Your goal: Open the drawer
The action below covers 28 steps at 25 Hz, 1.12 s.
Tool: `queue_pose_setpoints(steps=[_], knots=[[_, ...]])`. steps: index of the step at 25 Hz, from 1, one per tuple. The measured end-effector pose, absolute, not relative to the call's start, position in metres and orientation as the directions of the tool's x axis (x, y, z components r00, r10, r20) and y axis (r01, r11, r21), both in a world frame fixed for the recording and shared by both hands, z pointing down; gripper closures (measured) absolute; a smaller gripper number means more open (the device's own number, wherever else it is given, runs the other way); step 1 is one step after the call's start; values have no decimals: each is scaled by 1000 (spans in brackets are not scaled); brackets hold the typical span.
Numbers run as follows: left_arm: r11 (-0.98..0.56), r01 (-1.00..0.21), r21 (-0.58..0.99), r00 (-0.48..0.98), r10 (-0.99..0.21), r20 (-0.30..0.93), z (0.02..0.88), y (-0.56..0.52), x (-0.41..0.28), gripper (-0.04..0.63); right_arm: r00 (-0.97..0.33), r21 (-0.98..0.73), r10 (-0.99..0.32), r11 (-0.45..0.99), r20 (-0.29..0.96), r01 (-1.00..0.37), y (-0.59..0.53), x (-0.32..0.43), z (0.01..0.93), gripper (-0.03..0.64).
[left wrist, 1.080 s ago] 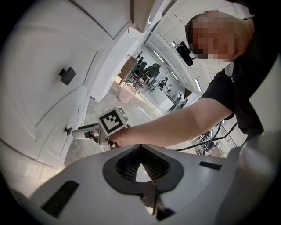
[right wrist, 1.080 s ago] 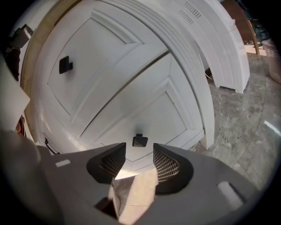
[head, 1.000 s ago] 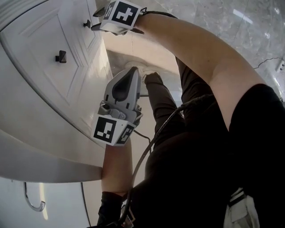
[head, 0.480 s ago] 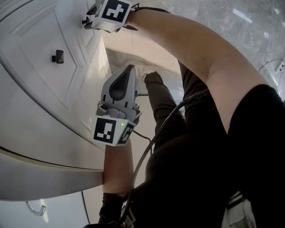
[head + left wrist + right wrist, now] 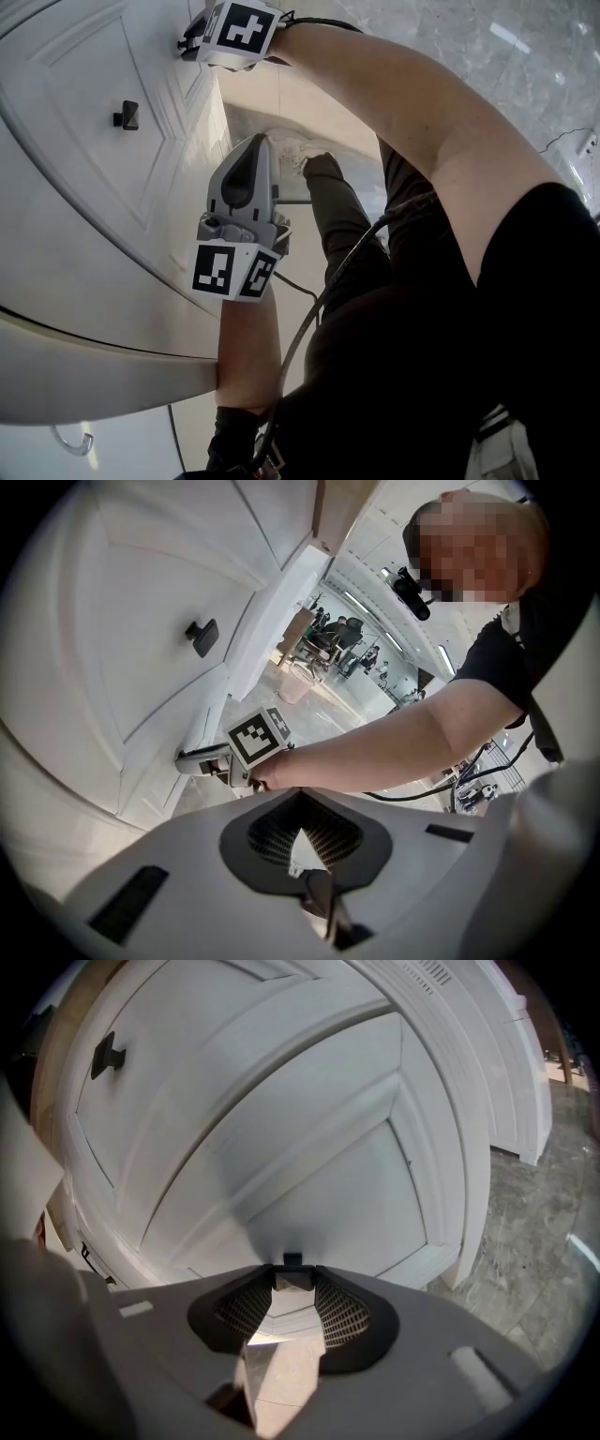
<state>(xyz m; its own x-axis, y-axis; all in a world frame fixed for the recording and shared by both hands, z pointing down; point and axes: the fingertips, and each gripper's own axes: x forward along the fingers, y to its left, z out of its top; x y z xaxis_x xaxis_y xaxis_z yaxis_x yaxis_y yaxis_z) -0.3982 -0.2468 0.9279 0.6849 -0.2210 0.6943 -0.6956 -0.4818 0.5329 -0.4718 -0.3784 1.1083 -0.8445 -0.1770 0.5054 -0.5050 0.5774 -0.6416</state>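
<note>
**Right gripper** [image 5: 292, 1277]: the jaws are closing on the drawer knob [image 5: 292, 1261]. The dark knob fills the gap between the jaw tips and meets both. No other item is between the jaws. In the head view this gripper [image 5: 187, 44] lies at the top of the picture, against the cabinet face.

**Left gripper** [image 5: 265, 142]: the jaw tips are together, with nothing between them. It hangs just beside the cabinet face, between that face and the person's leg [image 5: 342, 225], well apart from the right gripper.

**Surroundings**
- A second knob [image 5: 127, 114] sits on the neighbouring panelled front [image 5: 84, 141], apart from both grippers.
- The person's right forearm [image 5: 394, 94] reaches across above the left gripper to the gripped knob.
- A cable [image 5: 314, 305] runs along the dark trouser leg.
- A light shoe [image 5: 295, 150] rests on the marble floor [image 5: 525, 56], near the foot of the cabinet.
- A curved metal handle [image 5: 70, 439] shows at the lower left, below the cabinet's top ledge [image 5: 94, 375].

**Drawer** [image 5: 328, 1176]: a white panelled front, closed and level with the fronts around it, directly ahead of the right gripper. The front stands upright and faces the person. The knob points straight out of it, in line with the gripper. The edges of the front run beyond the picture, so its long axis cannot be determined.
</note>
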Motion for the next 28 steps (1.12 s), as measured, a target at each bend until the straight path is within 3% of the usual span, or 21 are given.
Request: queue_pose_setpoints(steps=[13,28], knots=[[-431,-806,405,560,-336,757,919,-243,-442,604,-835,-625,-185,584,519,-518,-379,-469,1107,477],[-361,-844,397,523,-385,761,920,-239,-460,604,-811,-570,-185,626,555,-533,-359,-443,1107,477]])
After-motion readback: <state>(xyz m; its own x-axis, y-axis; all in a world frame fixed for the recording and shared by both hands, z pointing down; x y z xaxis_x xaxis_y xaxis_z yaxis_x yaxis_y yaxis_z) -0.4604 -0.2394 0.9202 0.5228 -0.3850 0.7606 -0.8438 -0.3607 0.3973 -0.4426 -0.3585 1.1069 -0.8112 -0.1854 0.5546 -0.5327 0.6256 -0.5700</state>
